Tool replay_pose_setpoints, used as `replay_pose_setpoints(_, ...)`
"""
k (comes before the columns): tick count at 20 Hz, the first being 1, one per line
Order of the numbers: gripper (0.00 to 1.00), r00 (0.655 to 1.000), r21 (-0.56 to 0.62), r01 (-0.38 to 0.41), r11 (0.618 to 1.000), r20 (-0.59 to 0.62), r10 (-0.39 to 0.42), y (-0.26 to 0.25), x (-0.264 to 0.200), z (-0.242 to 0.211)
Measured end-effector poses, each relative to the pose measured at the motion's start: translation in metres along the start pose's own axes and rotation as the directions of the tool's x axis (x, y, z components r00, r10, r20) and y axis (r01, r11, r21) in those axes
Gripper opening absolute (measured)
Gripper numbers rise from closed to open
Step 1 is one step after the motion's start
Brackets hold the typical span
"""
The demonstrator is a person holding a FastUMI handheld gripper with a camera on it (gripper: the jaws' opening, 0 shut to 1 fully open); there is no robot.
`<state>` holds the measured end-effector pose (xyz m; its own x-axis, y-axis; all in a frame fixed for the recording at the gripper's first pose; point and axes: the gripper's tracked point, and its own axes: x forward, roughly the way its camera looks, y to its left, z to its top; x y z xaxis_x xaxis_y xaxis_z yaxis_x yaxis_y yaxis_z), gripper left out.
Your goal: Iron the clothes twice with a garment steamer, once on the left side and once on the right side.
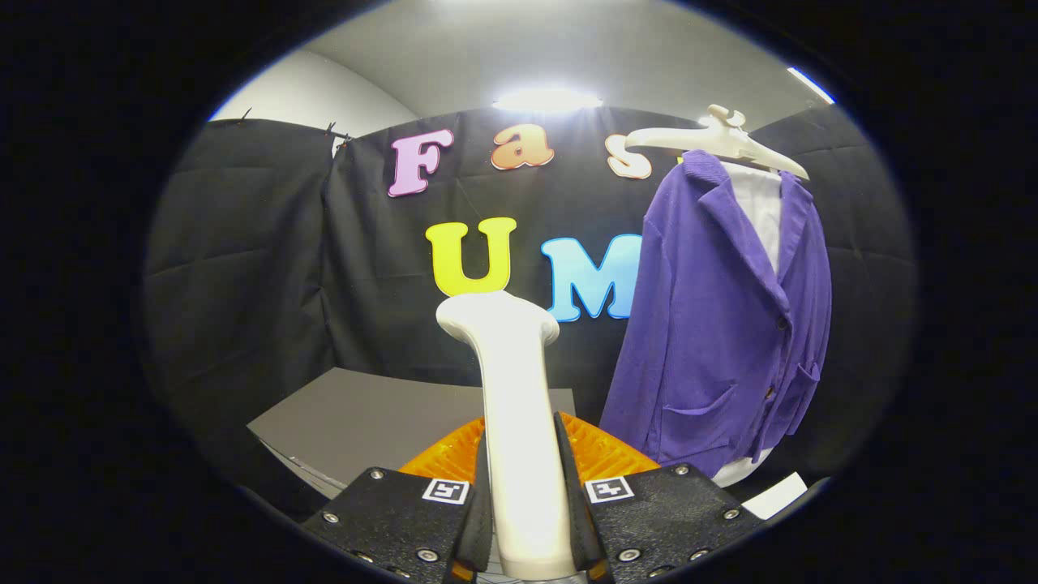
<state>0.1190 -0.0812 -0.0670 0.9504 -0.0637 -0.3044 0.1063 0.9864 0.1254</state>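
The white garment steamer is clamped upright between both fingers of the tool, its head raised above them. Beyond and to the right, a purple jacket over a white shirt is hung on a white hanger. A grey worktop is seen behind the fingers.

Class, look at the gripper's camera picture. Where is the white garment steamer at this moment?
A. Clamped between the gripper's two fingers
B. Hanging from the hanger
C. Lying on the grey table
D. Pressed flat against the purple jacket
A: the garment steamer stands upright with both fingers of the gripper pressing its handle, apart from the purple jacket.
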Motion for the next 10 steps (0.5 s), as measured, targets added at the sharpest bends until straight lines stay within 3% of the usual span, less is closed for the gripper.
replay_pose_setpoints(10,0.38,0.996,0.031,0.04,0.999,0.075,-0.043,-0.069,-0.089,0.017)
